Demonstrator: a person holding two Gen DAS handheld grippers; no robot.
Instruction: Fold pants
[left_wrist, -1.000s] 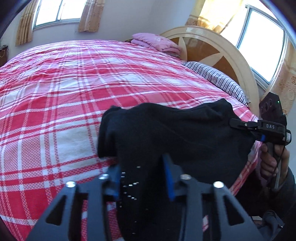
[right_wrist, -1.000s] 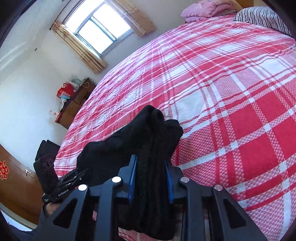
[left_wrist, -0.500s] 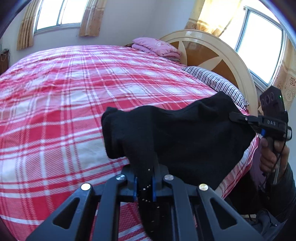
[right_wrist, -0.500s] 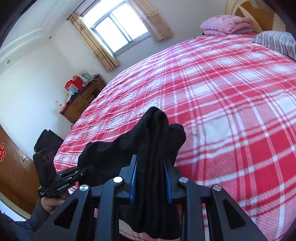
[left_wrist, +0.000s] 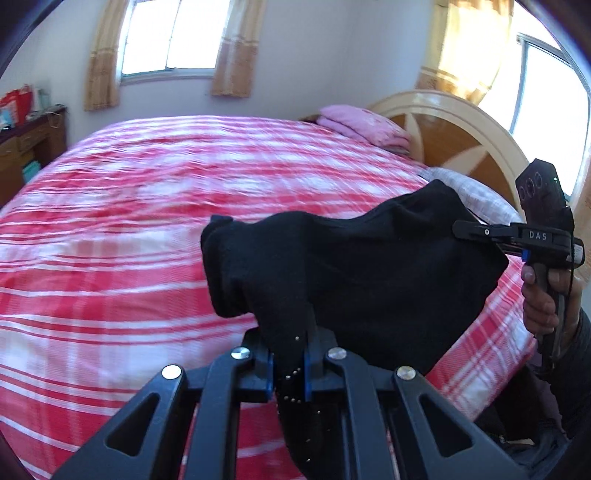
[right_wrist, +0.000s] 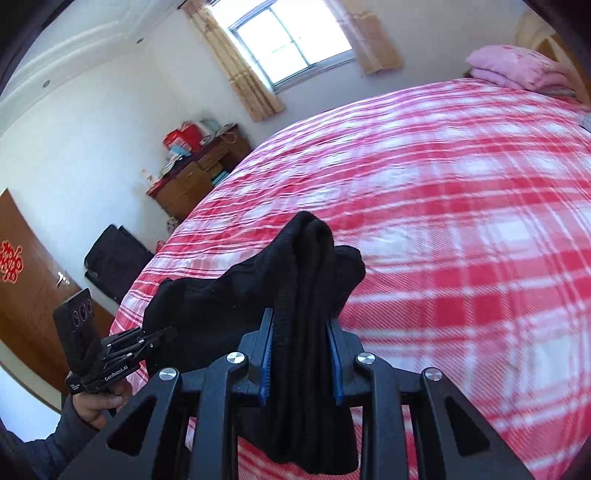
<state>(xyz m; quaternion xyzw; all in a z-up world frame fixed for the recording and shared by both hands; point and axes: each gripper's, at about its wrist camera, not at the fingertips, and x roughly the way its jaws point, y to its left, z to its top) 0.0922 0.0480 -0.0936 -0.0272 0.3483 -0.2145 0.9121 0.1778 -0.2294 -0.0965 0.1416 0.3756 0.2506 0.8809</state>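
Observation:
The black pants (left_wrist: 354, 280) hang bunched in the air above a red and white plaid bed (left_wrist: 140, 229), stretched between both grippers. My left gripper (left_wrist: 288, 369) is shut on a thin fold at one end; the fabric droops below its blue pads. My right gripper (right_wrist: 301, 360) is shut on a thick bunched end of the pants (right_wrist: 306, 295). In the left wrist view the right gripper (left_wrist: 476, 230) grips the far corner, a hand beneath it. In the right wrist view the left gripper (right_wrist: 162, 338) bites the other end at lower left.
A folded pink blanket (left_wrist: 364, 123) and a striped pillow (left_wrist: 476, 190) lie by the curved wooden headboard (left_wrist: 461, 136). A wooden dresser (right_wrist: 199, 170) with boxes and a black bag (right_wrist: 114, 258) stand beyond the bed's left side. A brown door (right_wrist: 26, 280) is at far left.
The left gripper's jaws went from open around the fabric to shut on it. Both grippers rose and carried the pants up off the bed, and more of the room's walls and windows came into view.

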